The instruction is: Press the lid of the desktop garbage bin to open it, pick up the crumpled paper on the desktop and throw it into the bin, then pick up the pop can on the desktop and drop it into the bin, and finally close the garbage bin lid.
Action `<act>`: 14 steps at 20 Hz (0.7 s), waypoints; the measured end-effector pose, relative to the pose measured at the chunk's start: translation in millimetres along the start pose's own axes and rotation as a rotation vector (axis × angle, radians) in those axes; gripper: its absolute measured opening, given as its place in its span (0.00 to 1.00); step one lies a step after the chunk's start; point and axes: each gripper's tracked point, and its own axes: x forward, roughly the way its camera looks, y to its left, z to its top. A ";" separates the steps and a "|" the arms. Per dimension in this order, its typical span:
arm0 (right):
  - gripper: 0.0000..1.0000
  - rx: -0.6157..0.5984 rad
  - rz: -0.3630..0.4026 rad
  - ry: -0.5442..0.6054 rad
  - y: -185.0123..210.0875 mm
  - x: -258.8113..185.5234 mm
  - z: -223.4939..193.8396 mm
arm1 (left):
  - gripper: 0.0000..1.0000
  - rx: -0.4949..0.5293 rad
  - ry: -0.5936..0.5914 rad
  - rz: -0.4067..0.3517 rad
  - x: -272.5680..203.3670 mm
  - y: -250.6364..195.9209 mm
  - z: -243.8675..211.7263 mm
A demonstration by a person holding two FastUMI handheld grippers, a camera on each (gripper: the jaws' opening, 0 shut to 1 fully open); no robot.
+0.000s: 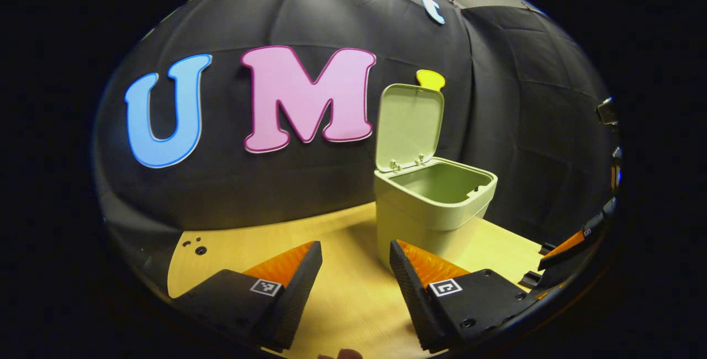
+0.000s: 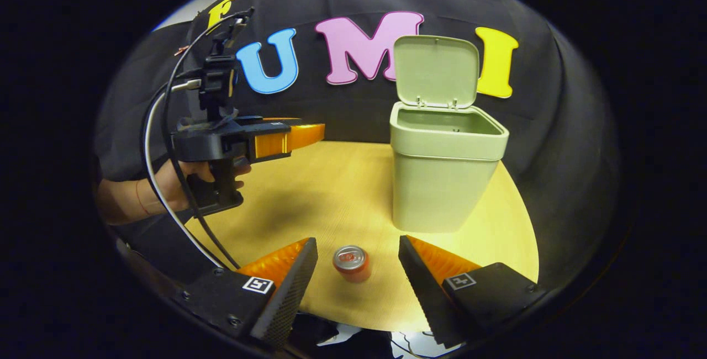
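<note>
The pale green bin [image 2: 442,182] stands on the wooden table [image 2: 331,188] with its lid [image 2: 436,69] swung upright and its mouth uncovered. A red pop can [image 2: 352,263] stands upright near the table's front edge, in the gap between the spread fingers of my right gripper [image 2: 358,242], which is open and not touching it. In the left gripper view the bin [image 1: 431,210] sits just beyond my open left gripper [image 1: 355,248], a little to its right, lid [image 1: 410,124] raised. Nothing is between the left fingers.
A hand [image 2: 177,182] holds the left gripper [image 2: 315,133] above the table's left side, with cables looping down from it. Black cloth closes the booth behind the bin. Two small holes [image 1: 196,247] mark the table's left corner.
</note>
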 end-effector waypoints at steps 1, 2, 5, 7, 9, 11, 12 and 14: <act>0.96 -0.005 0.011 0.010 0.9 4.8 -3.6 | 0.82 -0.010 0.011 0.010 -7.7 3.7 -4.8; 0.96 -0.011 0.020 0.021 1.2 9.1 -7.5 | 0.82 -0.018 0.019 0.018 -15.0 5.4 -9.6; 0.96 -0.029 0.047 0.059 2.7 25.0 -22.4 | 0.82 -0.031 0.038 0.052 -38.2 15.6 -21.3; 0.98 -0.038 0.073 0.091 6.1 35.3 -35.2 | 0.82 -0.032 0.049 0.074 -50.6 19.1 -28.1; 0.97 -0.054 0.094 0.129 9.3 45.2 -49.8 | 0.82 -0.048 0.062 0.087 -62.5 21.5 -35.7; 0.97 -0.081 0.106 0.156 10.8 57.3 -60.3 | 0.82 -0.063 0.077 0.098 -71.9 22.3 -43.6; 0.97 -0.094 0.109 0.169 11.2 61.6 -65.6 | 0.82 -0.066 0.083 0.105 -75.9 24.0 -46.9; 0.97 -0.122 0.108 0.183 9.2 70.7 -69.8 | 0.82 -0.069 0.090 0.119 -83.1 27.0 -51.1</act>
